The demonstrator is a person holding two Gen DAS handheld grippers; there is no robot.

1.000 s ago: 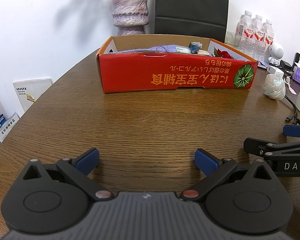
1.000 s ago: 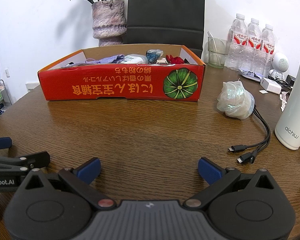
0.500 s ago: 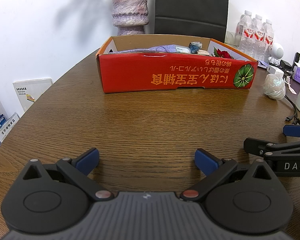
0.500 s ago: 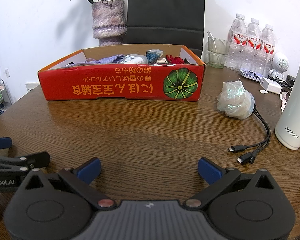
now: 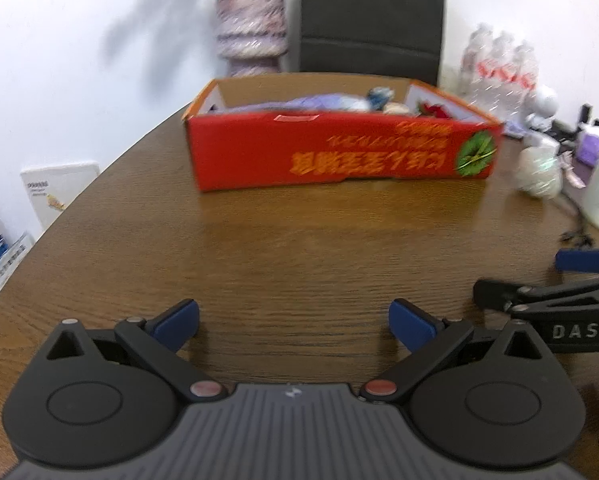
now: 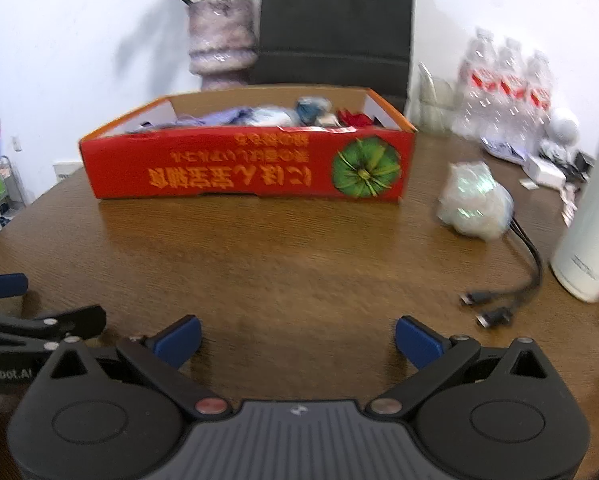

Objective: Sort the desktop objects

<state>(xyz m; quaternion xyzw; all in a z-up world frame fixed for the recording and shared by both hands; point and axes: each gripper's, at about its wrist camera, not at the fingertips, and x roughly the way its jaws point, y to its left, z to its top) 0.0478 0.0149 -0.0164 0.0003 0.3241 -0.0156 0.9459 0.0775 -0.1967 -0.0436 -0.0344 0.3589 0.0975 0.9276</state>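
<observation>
A red cardboard box (image 5: pixel 339 152) (image 6: pixel 251 162) with several small items inside stands on the far part of the round wooden table (image 5: pixel 299 248). A crumpled iridescent wrapper (image 6: pixel 475 200) (image 5: pixel 539 174) lies right of the box, with a black multi-plug cable (image 6: pixel 511 292) beside it. My left gripper (image 5: pixel 295 326) is open and empty above the table's near side. My right gripper (image 6: pixel 297 340) is open and empty too, to the right of the left one.
A white bottle (image 6: pixel 591 216) stands at the right edge. Water bottles (image 6: pixel 507 92), a glass and small gadgets crowd the back right. A vase with flowers (image 6: pixel 221 40) and a dark chair (image 6: pixel 335 20) stand behind the box.
Both grippers have lifted and moved slightly forward toward the box; the views are now blurred. Both stay open and empty.
</observation>
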